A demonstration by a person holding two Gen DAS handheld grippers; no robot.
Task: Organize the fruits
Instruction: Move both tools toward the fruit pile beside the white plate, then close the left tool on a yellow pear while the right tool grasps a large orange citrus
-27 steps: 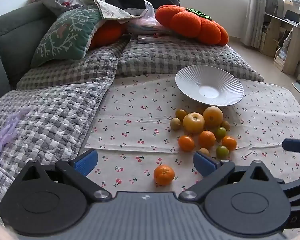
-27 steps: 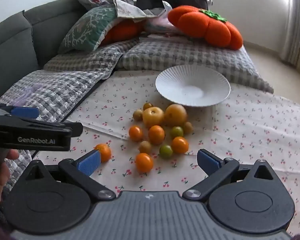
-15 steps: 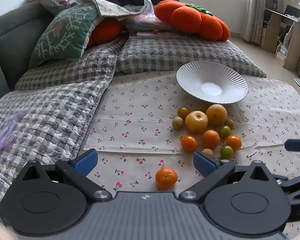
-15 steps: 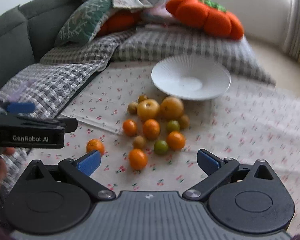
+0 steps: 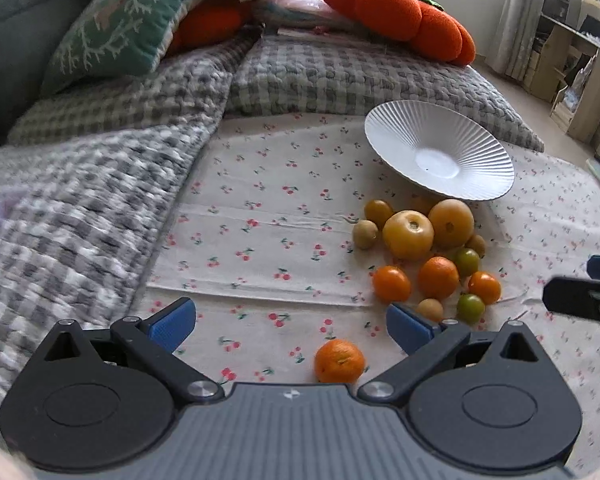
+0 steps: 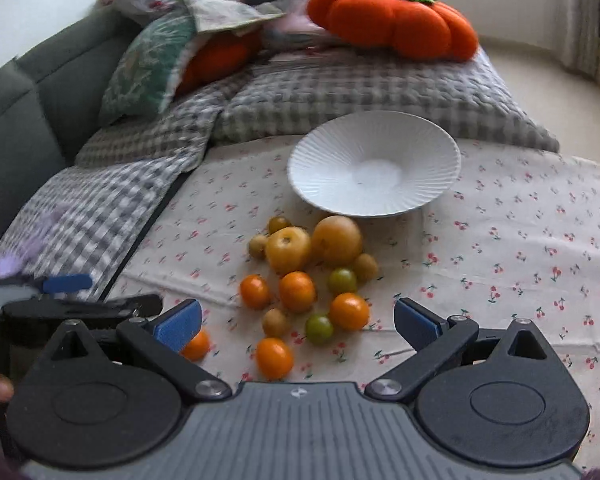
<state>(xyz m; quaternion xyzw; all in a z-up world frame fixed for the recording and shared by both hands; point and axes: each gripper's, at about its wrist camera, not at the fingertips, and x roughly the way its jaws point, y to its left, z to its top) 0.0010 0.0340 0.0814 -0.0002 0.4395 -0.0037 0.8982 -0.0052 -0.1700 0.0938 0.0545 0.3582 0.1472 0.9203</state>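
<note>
Both grippers, left gripper point(image 5: 288, 322) and right gripper point(image 6: 298, 320), gape empty during approach; next, closing on the mandarin point(image 5: 339, 361) ahead.

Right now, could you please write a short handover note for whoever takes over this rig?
Left gripper: open, empty, a lone orange between its jaws, untouched.
Right gripper: open, empty, over the near edge of the fruit pile.
White plate: empty, on the cherry-print cloth just behind the pile.
Done: nothing in the plate yet.
Left: likely all the fruit.
</note>
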